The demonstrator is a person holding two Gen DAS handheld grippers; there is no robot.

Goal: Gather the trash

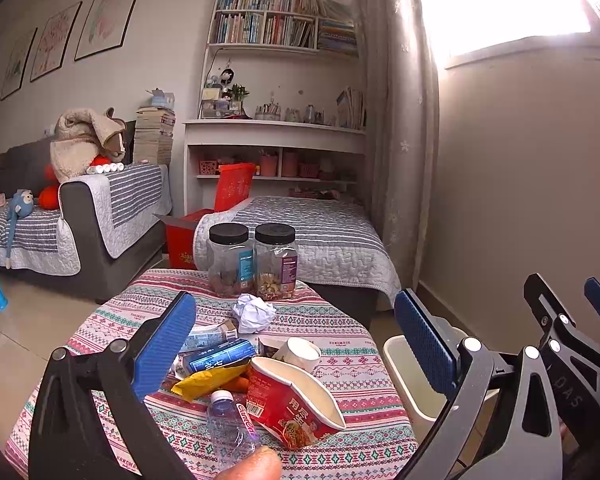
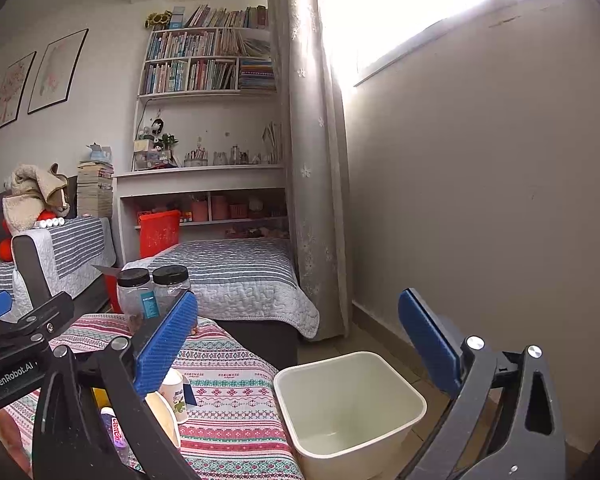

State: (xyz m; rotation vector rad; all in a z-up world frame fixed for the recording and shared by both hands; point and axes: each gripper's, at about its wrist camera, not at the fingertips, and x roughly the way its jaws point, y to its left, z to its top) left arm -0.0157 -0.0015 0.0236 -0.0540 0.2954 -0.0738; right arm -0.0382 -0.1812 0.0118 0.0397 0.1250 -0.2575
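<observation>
Trash lies on a low table with a patterned cloth (image 1: 352,364): a crumpled white paper ball (image 1: 254,312), a red instant-noodle cup on its side (image 1: 296,400), a small paper cup (image 1: 300,354), a yellow wrapper (image 1: 210,380), a blue carton (image 1: 220,356) and an empty plastic bottle (image 1: 230,424). A white bin (image 2: 350,408) stands empty on the floor right of the table. My left gripper (image 1: 296,344) is open above the trash. My right gripper (image 2: 300,344) is open, above the bin's near side; it also shows in the left wrist view (image 1: 560,320).
Two clear jars with black lids (image 1: 252,264) stand at the table's far edge. Behind are a bed with a striped quilt (image 1: 320,240), a red box (image 1: 188,236), a sofa (image 1: 80,220) and a bookshelf (image 1: 280,80). A wall (image 2: 480,200) runs along the right.
</observation>
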